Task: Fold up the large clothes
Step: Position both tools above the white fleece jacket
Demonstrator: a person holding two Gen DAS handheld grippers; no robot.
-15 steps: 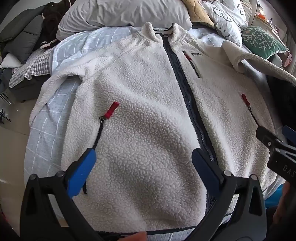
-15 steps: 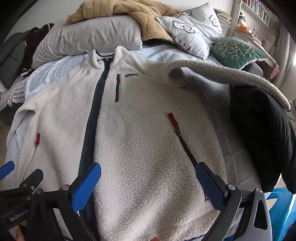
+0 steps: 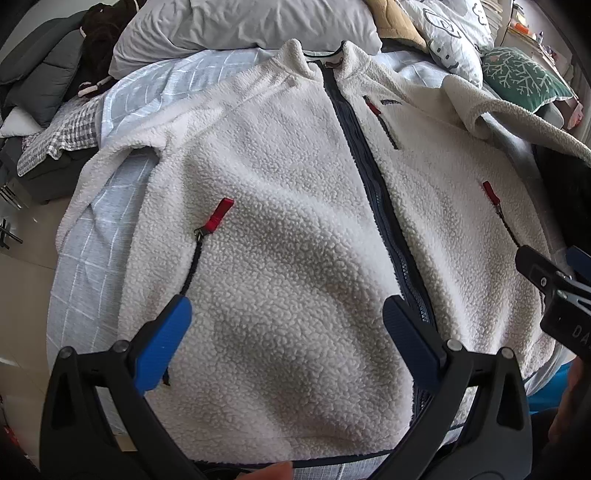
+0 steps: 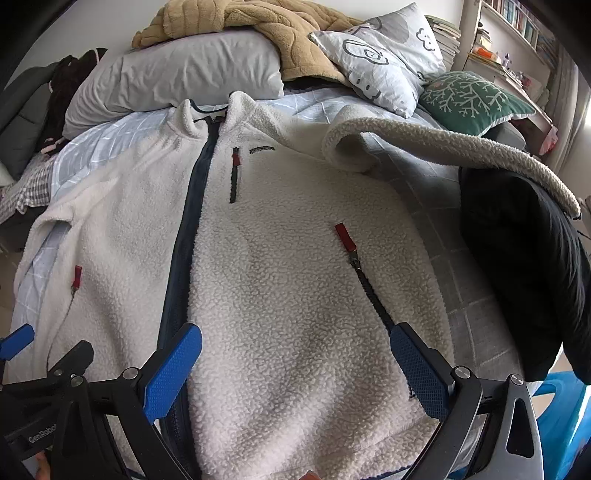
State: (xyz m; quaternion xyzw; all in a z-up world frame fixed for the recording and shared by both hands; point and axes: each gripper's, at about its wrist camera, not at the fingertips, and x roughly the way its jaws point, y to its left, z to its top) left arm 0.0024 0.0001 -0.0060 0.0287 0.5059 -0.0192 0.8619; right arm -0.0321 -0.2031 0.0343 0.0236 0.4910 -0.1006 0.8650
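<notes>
Both grippers hang over the near hem of the cream fleece jacket (image 3: pixel 295 240), which lies face up and zipped on the bed (image 3: pixel 81 295), collar at the far end; the left gripper (image 3: pixel 284 332) has its jaws spread wide with nothing between them, above the left front panel, and the right gripper (image 4: pixel 295 354) is spread just as wide and empty over the right panel. The likely trouble starts with the pile: thick, springy fleece may be pinched only in its top layer, so that the front lifts while the back stays down and the fold comes out lumpy; a jaw closing on the dark centre zip (image 3: pixel 373 184) or on a red pocket pull (image 3: pixel 221 216) could slip or snag. The two grippers sit close together, so a careless inward swing could knock one against the other. Further off, the right sleeve (image 4: pixel 443 147) trails out over a black garment (image 4: pixel 524 266) at the right edge and would drag on it when the body is turned; the left sleeve (image 3: pixel 110 162) lies bent close against the body. At the far end a grey pillow (image 4: pixel 177 77), a tan blanket (image 4: pixel 258 26), a printed pillow (image 4: pixel 380 59) and a green cushion (image 4: pixel 472 99) crowd the collar, leaving little room there.
</notes>
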